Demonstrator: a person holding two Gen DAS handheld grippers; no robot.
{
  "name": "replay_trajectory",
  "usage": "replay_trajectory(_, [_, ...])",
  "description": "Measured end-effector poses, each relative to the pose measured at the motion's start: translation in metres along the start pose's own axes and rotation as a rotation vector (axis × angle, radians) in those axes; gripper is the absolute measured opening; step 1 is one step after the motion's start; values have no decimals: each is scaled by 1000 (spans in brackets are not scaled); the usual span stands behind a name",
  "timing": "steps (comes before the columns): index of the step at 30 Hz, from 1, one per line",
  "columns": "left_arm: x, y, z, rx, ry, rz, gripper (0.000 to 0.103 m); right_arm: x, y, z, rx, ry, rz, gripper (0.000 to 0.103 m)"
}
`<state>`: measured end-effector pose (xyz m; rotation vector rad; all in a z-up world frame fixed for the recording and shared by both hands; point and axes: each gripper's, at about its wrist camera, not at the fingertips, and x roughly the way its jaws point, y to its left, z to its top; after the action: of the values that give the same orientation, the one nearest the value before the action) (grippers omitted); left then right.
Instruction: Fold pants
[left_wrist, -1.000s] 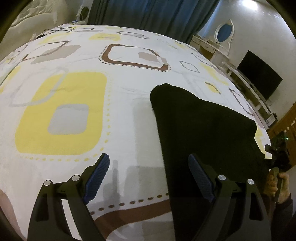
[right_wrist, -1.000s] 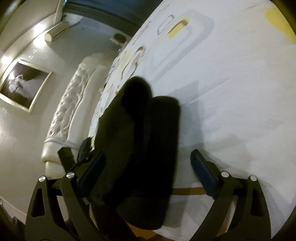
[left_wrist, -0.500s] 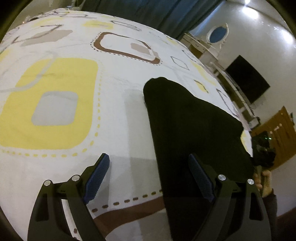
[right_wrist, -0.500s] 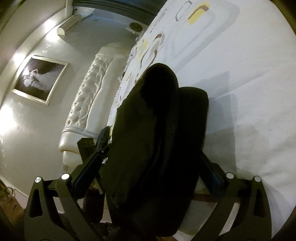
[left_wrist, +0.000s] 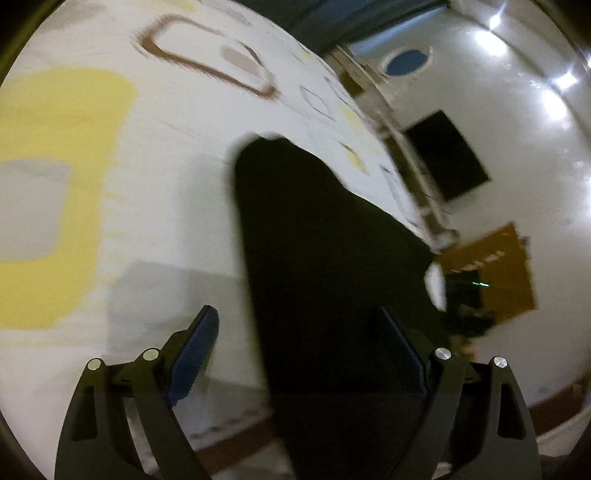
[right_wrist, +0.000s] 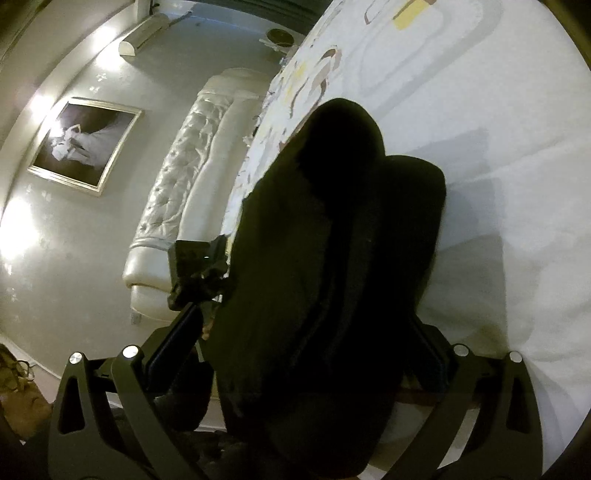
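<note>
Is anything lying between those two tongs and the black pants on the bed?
Nothing visible. The black pants lie directly ahead of the open left tongs, on the bedspread. The open right tongs already straddle the near end of them.

The pants (right_wrist: 325, 280) were matt black cloth, soft and thick. The bed (left_wrist: 155, 206) wore a smooth printed cotton-like sheet. Each gripper (left_wrist: 297, 350) was matt black plastic with ribbed blue pads (left_wrist: 194, 354) and shiny metal pins. The headboard (right_wrist: 177, 192) looked like glossy tufted white leather.
</note>
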<state>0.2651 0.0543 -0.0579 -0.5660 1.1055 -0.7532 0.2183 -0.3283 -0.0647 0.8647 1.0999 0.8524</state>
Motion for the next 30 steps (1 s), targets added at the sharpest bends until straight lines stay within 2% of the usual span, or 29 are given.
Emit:
replay_trajectory(4, [22, -14, -1, 72, 14, 87, 86, 0, 0, -4, -7, -23, -7, 98])
replay_trajectory(5, [23, -16, 0, 72, 1, 90, 86, 0, 2, -5, -12, -23, -20, 93])
replay_trajectory(6, [23, -17, 0, 65, -6, 87, 86, 2, 3, -7, -18, -19, -47, 61])
replay_trajectory(7, [22, -17, 1, 52, -17, 81, 78, 3, 2, -8, -10, -14, -69, 43])
replay_trajectory(10, [22, -16, 3, 57, -11, 119, 58, 8, -6, -10, 22, -20, -66, 39])
replay_trajectory(12, [18, -18, 2, 91, -11, 127, 50, 9, 0, -9, 6, -35, -83, 38])
replay_trajectory(15, [13, -18, 4, 87, -20, 118, 41, 14, 12, -6, -28, -47, -106, 37])
replay_trajectory(21, [-11, -14, 17, 99, -80, 154, 39, 37, 25, 17, -69, -56, -68, 36])
replay_trajectory(30, [-53, 24, 54, 60, -148, 253, 39, 112, 29, 76, -71, -37, 24, 36])
